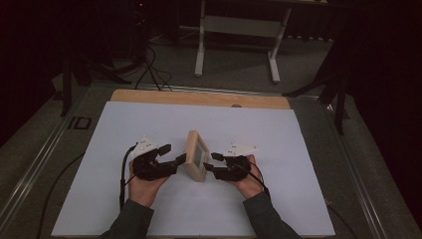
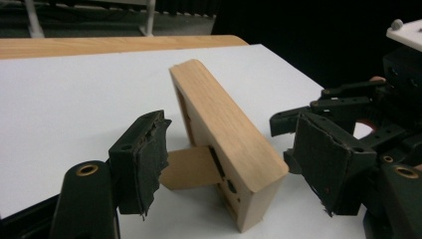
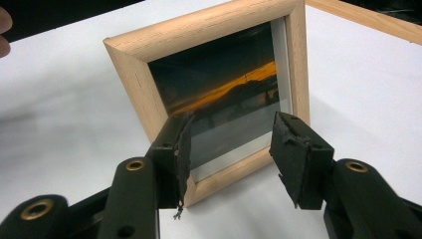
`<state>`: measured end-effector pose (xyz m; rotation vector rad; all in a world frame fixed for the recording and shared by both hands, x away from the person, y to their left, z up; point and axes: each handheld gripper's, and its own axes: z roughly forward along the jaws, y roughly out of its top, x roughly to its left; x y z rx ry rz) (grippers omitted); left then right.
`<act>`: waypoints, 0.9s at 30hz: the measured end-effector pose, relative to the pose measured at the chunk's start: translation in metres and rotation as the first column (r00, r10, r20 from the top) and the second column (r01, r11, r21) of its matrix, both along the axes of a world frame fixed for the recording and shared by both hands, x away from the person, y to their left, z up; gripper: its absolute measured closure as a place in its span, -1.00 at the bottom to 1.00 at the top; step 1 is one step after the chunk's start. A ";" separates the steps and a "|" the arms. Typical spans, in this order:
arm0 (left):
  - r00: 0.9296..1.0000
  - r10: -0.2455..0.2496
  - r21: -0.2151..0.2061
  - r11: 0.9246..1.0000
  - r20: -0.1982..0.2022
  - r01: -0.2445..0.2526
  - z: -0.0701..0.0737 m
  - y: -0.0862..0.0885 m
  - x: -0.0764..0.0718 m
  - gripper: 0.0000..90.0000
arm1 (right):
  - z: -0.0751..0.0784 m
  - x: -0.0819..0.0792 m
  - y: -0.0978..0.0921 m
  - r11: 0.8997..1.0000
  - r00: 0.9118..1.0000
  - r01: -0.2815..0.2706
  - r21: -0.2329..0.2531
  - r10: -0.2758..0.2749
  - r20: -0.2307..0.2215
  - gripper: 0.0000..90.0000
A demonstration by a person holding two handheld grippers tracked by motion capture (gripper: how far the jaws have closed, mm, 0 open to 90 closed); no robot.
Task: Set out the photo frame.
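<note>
Both forearms come in from six o'clock in the high view, in dark sleeves, and angle inward toward each other. The left hand (image 1: pixel 144 186) grips the left gripper (image 1: pixel 171 154) from below, its jaws spread apart and aimed toward three o'clock. The right hand (image 1: pixel 249 181) holds the right gripper (image 1: pixel 212 161) the same way, jaws parted and aimed toward nine o'clock. The two grippers face each other, well apart. A grey three-cornered plate rides on top of each, and a cable trails back from each toward six o'clock.
</note>
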<state>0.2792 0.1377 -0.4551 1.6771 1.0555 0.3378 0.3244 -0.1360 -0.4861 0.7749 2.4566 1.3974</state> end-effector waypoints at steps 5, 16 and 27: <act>1.000 -0.014 0.009 1.000 -0.006 0.014 -0.001 -0.006 0.000 -0.34 | 0.000 0.000 0.000 1.000 1.000 0.000 -0.002 0.000 -0.001 0.10; 0.999 -0.012 0.051 0.999 -0.039 0.014 -0.014 -0.022 0.006 -0.35 | 0.001 0.000 -0.002 1.000 1.000 0.005 0.002 -0.005 0.004 0.09; 0.996 -0.016 0.062 0.998 -0.086 0.022 -0.024 -0.030 0.012 -0.26 | 0.006 0.001 -0.007 1.000 1.000 0.021 0.023 -0.021 0.014 0.08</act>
